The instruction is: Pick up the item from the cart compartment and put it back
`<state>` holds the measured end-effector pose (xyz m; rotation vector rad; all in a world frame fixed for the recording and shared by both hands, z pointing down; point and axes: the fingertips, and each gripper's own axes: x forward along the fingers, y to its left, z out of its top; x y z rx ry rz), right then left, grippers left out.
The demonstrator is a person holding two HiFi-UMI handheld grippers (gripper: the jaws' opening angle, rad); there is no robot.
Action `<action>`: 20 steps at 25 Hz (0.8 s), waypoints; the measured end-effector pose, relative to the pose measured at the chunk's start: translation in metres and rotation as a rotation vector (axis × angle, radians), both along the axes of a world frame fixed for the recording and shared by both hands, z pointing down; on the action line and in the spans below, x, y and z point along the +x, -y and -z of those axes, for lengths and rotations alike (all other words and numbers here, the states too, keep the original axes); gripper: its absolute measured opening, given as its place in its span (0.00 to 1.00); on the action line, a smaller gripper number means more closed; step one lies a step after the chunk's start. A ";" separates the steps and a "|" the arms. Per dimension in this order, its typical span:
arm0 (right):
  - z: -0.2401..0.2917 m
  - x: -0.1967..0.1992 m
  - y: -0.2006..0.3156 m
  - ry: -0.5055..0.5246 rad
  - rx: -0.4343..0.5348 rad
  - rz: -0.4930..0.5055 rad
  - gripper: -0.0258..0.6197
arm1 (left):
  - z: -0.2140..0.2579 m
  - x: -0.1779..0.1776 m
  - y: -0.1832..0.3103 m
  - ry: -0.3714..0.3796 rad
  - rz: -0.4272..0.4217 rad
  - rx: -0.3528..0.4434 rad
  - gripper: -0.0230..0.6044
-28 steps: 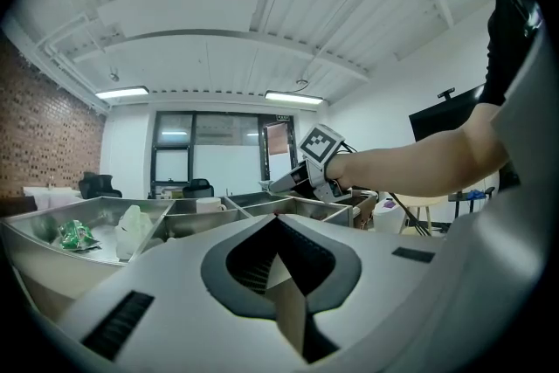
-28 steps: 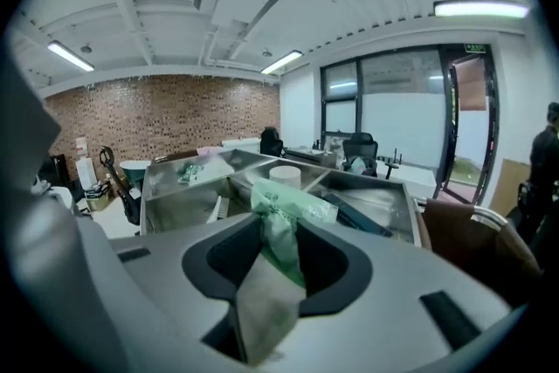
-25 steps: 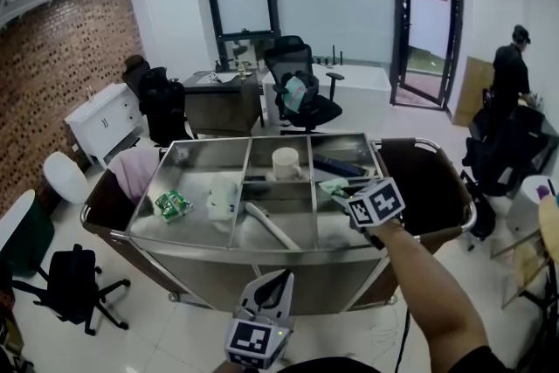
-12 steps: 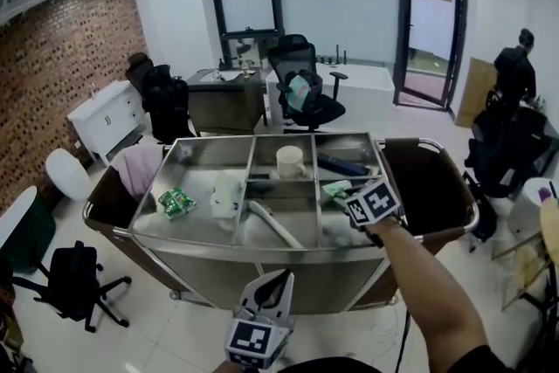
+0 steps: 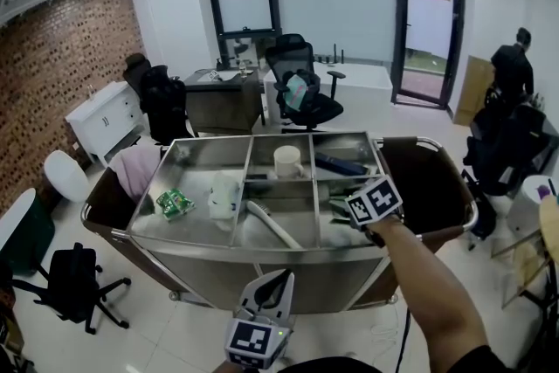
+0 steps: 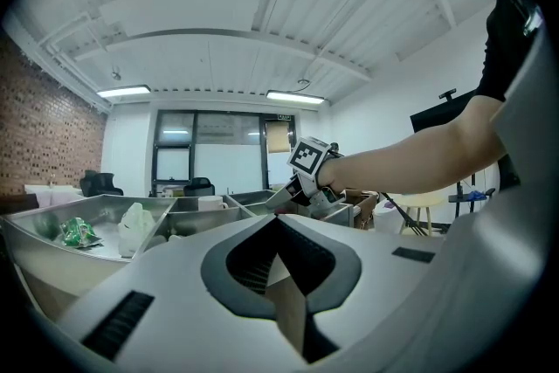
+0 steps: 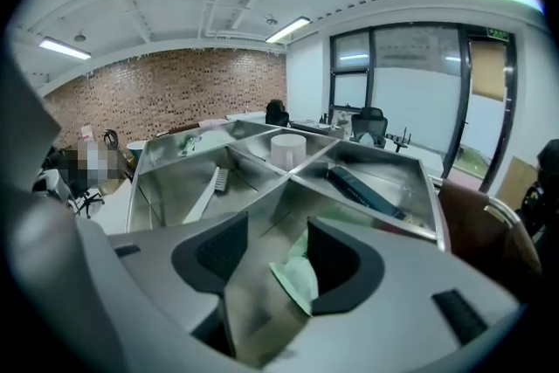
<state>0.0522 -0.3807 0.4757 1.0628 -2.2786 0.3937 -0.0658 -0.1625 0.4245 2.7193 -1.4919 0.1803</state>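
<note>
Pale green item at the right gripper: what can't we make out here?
- Pale green flat item: right gripper view, lower part hidden behind the jaw; kind unclear. Head view: the gripper's marker cube mostly covers it.
- Right gripper: jaws have just been opening, item between them; whether it touches a pad is unclear.
- Dark flat object in the far-right compartment of the steel cart: too small to identify in any view.

The cart (image 5: 196, 157) is made of brushed metal, its compartment walls smooth and dully reflective. The pale green item (image 7: 297, 279) is seen as a thin, creased sheet; cloth and paper cannot be told apart. The green packet (image 5: 173, 203) is crinkled and glossy. The right tool (image 7: 278, 240) is moulded in matt grey plastic with darker pads. The brick wall (image 5: 61, 74) is rough, the floor (image 5: 175, 328) polished.
</note>
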 end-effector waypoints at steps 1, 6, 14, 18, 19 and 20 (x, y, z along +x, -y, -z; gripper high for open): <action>0.002 0.001 0.000 0.003 0.004 0.000 0.42 | 0.000 0.001 0.000 0.000 -0.001 -0.002 0.04; 0.007 0.000 -0.001 0.008 0.022 0.003 0.40 | -0.002 0.002 0.000 -0.001 -0.006 -0.004 0.04; 0.012 0.002 -0.004 0.011 0.028 -0.005 0.18 | 0.000 0.006 0.001 0.001 -0.007 -0.003 0.04; 0.018 0.006 -0.005 0.020 0.040 -0.026 0.05 | -0.001 0.008 0.000 0.005 -0.012 -0.004 0.04; 0.020 0.006 -0.006 0.023 0.044 -0.026 0.05 | -0.001 0.008 0.000 0.003 -0.012 -0.004 0.04; 0.022 0.006 -0.006 0.027 0.048 -0.027 0.05 | -0.001 0.008 0.000 0.001 -0.011 -0.004 0.04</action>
